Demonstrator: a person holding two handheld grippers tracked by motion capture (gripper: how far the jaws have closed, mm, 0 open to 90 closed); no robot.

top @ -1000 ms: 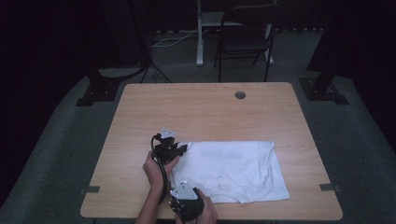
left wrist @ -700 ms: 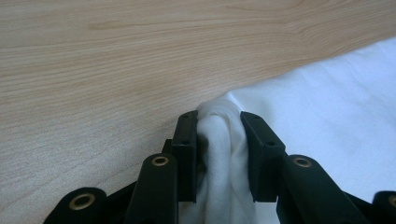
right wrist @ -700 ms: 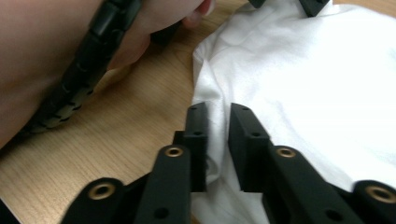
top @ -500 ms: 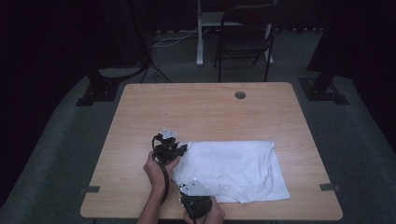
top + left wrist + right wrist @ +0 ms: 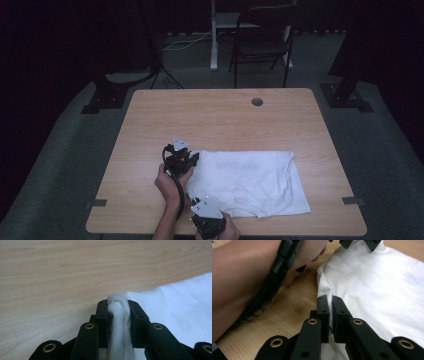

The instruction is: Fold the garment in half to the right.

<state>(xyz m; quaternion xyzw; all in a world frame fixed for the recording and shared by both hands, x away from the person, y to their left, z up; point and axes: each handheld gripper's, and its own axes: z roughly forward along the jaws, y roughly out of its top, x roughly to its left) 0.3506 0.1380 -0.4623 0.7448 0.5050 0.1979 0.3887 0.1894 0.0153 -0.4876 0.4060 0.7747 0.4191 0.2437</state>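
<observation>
A white shirt is spread flat on the desk. Its left edge is pinched at two points: a bunch of cloth by the left gripper, the hem by the right gripper, whose jaws have just closed, probably to lift or fold it.

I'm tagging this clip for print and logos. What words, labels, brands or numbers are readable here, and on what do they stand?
None can be read.
White T-shirt: a faint grey print across the chest in the high view, too blurred to read.
Left gripper and right gripper: no lettering on the black jaws.
Table: plain wood grain, no marking.
</observation>
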